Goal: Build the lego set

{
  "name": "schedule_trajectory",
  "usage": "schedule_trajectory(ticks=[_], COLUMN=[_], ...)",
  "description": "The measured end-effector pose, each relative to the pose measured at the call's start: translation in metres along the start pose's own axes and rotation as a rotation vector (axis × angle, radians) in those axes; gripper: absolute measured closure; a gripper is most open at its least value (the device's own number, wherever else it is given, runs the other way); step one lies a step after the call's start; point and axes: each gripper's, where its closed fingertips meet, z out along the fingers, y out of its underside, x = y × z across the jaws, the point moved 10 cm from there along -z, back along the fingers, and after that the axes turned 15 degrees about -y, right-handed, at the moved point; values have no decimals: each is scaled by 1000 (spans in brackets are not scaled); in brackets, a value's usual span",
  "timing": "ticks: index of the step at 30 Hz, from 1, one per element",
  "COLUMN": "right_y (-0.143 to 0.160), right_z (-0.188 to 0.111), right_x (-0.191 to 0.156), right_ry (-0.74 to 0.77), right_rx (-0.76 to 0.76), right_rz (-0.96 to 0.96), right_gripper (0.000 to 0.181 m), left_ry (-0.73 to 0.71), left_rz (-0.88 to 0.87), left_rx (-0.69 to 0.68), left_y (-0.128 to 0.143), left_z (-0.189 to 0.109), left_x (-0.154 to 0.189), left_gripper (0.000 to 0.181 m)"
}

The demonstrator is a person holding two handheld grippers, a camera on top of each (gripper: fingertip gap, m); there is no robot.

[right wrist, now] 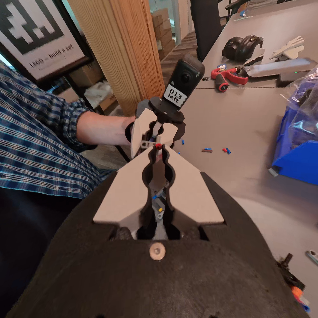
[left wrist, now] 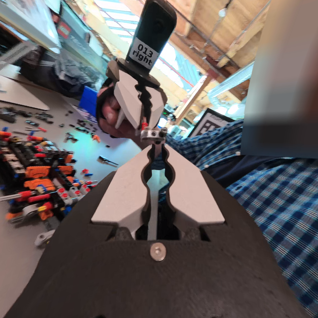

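Both grippers are held up in the air, tip to tip, above the grey table (right wrist: 240,120). My left gripper (left wrist: 157,146) is shut on a small grey lego connector (left wrist: 152,134) with round holes and dark pins. It also shows in the right wrist view (right wrist: 151,140), holding the grey connector (right wrist: 146,143). My right gripper (right wrist: 158,148) is shut on a small red pin (right wrist: 158,146). In the left wrist view the right gripper (left wrist: 146,128) holds the red pin (left wrist: 144,124) right at the connector's left end.
A partly built orange, black and red lego model (left wrist: 34,180) lies on the table at left, with loose pieces (left wrist: 82,127) around it. A blue bin (right wrist: 301,160), a red tool (right wrist: 228,79), black fender parts (right wrist: 240,48) and a wooden post (right wrist: 123,51) are nearby.
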Motion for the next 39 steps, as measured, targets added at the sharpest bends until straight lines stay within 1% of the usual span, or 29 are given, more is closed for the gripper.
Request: schedule_trajectory(ticks=[3,6,10,12,15,18,19,23,25,29,32,39], right_y=[3,9,12,12,11,10,10,11,11,12,13,22], right_z=[-3,-2,-1,-2,-3,-2,-1,3,5,9,11,18], right_x=[5,9,12,12,14,14,14,15,15,15,15,20], right_ry=[-5,-3,-7,-18,-26,-43,-52,-79,-94,-108,-103,-97], right_rx=[29,22,32,47,56,65,66,55,47,23,1,-88], right_rz=[40,77,97,97,104,100,96,86,83,71,67,83], right_gripper=[178,177,178,178,178,178,178,178,178,177,177,177], left_ry=[-50,-105,-253,-292,-263,-191,-178,-85,-57,-72,-129,-358], left_rz=[26,54,121,117,43,-57,-78,-164,-171,-145,-86,116], left_rx=[-2,2,-27,-34,-18,-14,-3,62,54,34,27,-65], left_y=[-2,-4,-4,-5,-5,-3,-2,-4,-3,0,0,2], left_z=[-3,-7,-15,-18,-18,-15,-15,-19,-18,-16,-18,-25], left_x=[0,1,-2,-3,-8,-14,-16,-22,-22,-21,-20,-12], left_gripper=[171,171,167,163,152,141,139,140,147,151,152,153])
